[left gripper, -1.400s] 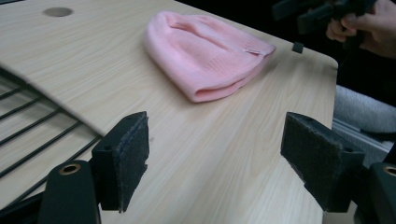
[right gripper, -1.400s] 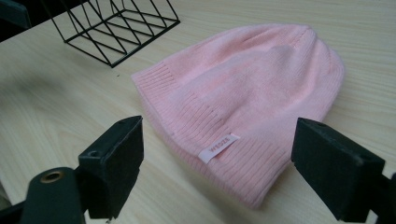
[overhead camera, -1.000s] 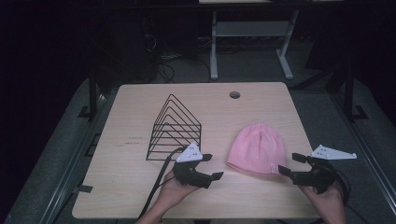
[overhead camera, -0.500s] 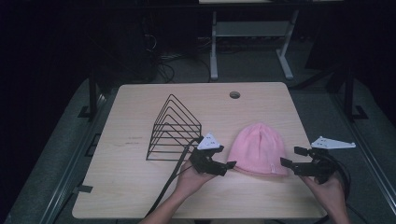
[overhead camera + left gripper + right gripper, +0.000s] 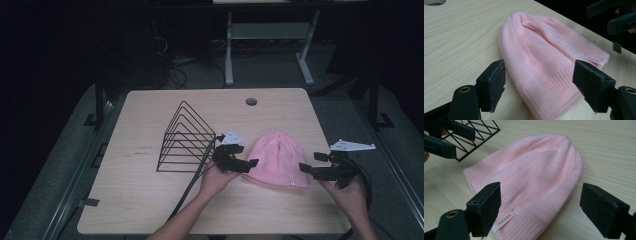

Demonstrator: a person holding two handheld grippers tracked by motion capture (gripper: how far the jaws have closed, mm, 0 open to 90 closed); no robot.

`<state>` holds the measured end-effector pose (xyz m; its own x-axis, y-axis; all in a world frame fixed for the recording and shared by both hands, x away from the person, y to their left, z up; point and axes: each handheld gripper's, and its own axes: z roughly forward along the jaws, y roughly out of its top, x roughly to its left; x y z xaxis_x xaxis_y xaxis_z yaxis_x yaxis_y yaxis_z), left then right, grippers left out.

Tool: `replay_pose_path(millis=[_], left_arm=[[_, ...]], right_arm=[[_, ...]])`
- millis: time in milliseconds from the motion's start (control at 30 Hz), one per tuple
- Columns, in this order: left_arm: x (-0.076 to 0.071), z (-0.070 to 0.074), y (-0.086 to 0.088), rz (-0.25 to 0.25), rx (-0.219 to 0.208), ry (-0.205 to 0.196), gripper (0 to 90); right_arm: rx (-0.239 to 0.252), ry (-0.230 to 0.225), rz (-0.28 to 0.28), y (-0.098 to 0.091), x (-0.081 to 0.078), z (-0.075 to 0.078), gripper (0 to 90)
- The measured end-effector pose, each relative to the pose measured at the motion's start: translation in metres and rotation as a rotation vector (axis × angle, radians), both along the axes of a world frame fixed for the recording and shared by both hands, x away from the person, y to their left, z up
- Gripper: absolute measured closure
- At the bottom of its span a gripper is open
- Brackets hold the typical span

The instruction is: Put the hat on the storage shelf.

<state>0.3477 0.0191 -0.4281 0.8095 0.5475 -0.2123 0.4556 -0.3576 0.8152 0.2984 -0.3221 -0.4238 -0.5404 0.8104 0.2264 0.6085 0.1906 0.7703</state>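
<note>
Both spread tongs, left tongs [image 5: 248, 163] and right tongs [image 5: 306, 169], are now brought beside the pink beanie [image 5: 277, 159], its ribbed brim to be pinched next.

- A pink hat [image 5: 278, 159] lies flat on the counter [image 5: 150, 200].
- Left tool [image 5: 246, 164], jaws apart, at the hat's left edge.
- Right tool [image 5: 306, 170] at its right edge.
- A wire rack [image 5: 186, 137] stands left.

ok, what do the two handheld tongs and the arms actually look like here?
Both tongs, left and right, are black with two jaws faced in dark grey foam pads. Brass-coloured eyelets sit at the jaw bases. Each carries a pale grey three-cornered plate and trails a black cable. The forearms are bare, no sleeves showing.
</note>
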Motion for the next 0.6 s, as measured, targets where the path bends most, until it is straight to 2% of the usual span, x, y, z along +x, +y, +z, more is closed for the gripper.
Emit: replay_pose_path(millis=[333, 500, 600], left_arm=[[0.017, -0.010, -0.013, 0.022, 0.021, 0.051, 26.0], [0.022, -0.016, -0.012, 0.036, 0.045, 0.067, 26.7], [0.026, -0.019, -0.012, 0.048, 0.045, 0.083, 26.7]], right_arm=[[0.009, 0.048, -0.006, -0.004, 0.009, -0.007, 18.8], [0.011, 0.061, -0.009, -0.005, 0.012, -0.009, 19.5], [0.008, 0.069, -0.005, -0.005, 0.013, -0.011, 20.0]])
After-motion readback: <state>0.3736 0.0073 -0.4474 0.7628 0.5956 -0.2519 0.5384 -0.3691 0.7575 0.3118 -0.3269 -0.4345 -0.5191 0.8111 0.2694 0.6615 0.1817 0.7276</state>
